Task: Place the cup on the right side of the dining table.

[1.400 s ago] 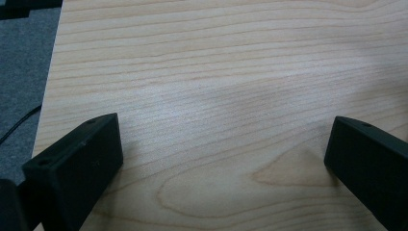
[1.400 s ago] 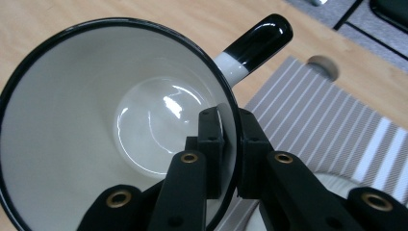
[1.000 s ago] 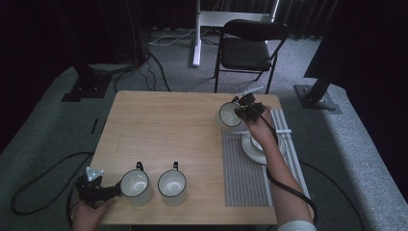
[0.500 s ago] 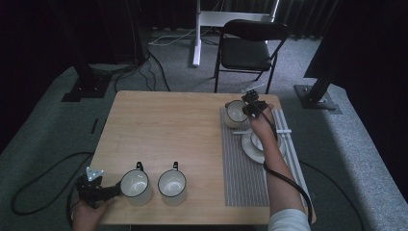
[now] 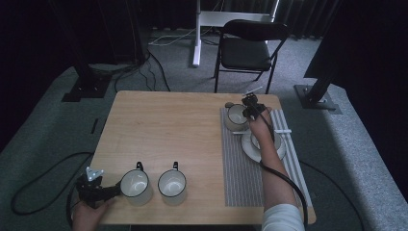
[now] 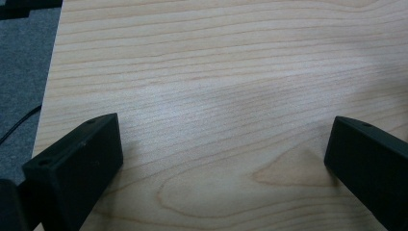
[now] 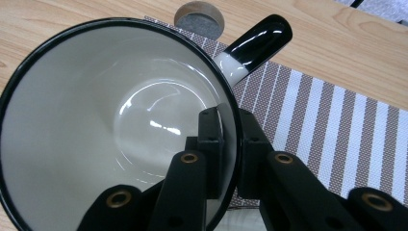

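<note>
Grey carpet and dark curtains surround a light wooden desk (image 5: 168, 130), with a black folding chair (image 5: 248, 48) standing beyond its far edge.

At the near left corner of the desk, the person's left hand (image 5: 86, 214) comes up from below, wrapped around the left tongs (image 5: 111, 191), which lie low and level and aim rightward at a white mug (image 5: 135, 186). The tips sit just beside that mug's left wall; from above I cannot tell whether they touch it. In the left gripper view the two black jaws stand wide apart with bare wood between them. A second white mug (image 5: 172, 184) stands just right of the first, both upright along the near edge of the desk with handles turned toward the far side.

Toward the right side of the desk lies a striped placemat (image 5: 238, 178). The right forearm stretches over it from the near edge toward the far end, passing above a white saucer (image 5: 248, 147). The right hand (image 5: 260, 126) grips the right tongs (image 5: 248, 111), which reach a third mug (image 5: 236, 118) at the far end of the placemat. In the right gripper view the jaws are clamped on that mug's black rim, one jaw inside and one outside, its black-tipped handle pointing away over the placemat. A small round coaster (image 7: 199, 19) lies on the desk just past the mug.
</note>
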A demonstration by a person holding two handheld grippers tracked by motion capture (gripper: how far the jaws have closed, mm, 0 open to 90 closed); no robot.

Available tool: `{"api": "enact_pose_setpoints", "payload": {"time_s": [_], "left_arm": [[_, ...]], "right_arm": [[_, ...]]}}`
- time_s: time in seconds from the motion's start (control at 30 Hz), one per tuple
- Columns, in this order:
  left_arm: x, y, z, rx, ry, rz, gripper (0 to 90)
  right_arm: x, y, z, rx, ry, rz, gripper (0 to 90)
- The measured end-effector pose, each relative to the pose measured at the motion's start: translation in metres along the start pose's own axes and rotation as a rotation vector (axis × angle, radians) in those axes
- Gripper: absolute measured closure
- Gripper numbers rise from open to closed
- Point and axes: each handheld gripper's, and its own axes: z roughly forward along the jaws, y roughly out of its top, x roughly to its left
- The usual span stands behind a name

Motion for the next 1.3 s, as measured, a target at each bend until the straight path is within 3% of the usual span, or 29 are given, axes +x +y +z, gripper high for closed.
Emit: {"api": "enact_pose_setpoints", "payload": {"time_s": [0.27, 0.33, 0.43, 0.57, 0.77, 0.93, 0.97, 1.03, 1.07, 1.3], "left_arm": [[0.000, 0.000, 0.000, -0.001, 0.000, -0.001, 0.1], [0.000, 0.000, 0.000, -0.001, 0.000, -0.001, 0.2], [0.000, 0.000, 0.000, 0.001, 0.000, 0.000, 0.1], [0.000, 0.000, 0.000, 0.000, 0.000, 0.000, 0.1], [0.000, 0.000, 0.000, 0.000, 0.000, 0.000, 0.1], [0.000, 0.000, 0.000, 0.000, 0.000, 0.000, 0.2], [0.000, 0.000, 0.000, 0.000, 0.000, 0.000, 0.2], [0.000, 0.000, 0.000, 0.000, 0.000, 0.000, 0.2], [0.000, 0.000, 0.000, 0.000, 0.000, 0.000, 0.2], [0.000, 0.000, 0.000, 0.000, 0.000, 0.000, 0.2]], "right_arm": [[-0.003, 0.007, 0.006, 0.008, 0.007, 0.030, 81.0], [-0.004, 0.007, 0.009, 0.009, 0.021, 0.043, 68.9], [-0.006, 0.005, 0.009, 0.000, 0.028, 0.038, 61.8], [-0.007, 0.004, 0.004, -0.037, 0.038, 0.075, 50.0], [-0.009, 0.000, -0.004, -0.060, 0.076, 0.119, 37.6], [-0.008, -0.006, -0.009, -0.086, 0.081, 0.141, 27.4], [-0.009, -0.010, -0.012, -0.103, 0.102, 0.156, 20.2], [-0.009, -0.013, -0.014, -0.121, 0.111, 0.155, 14.8], [-0.009, -0.015, -0.015, -0.128, 0.147, 0.158, 12.3], [-0.001, -0.027, -0.023, -0.169, 0.179, 0.124, 12.0]]}}
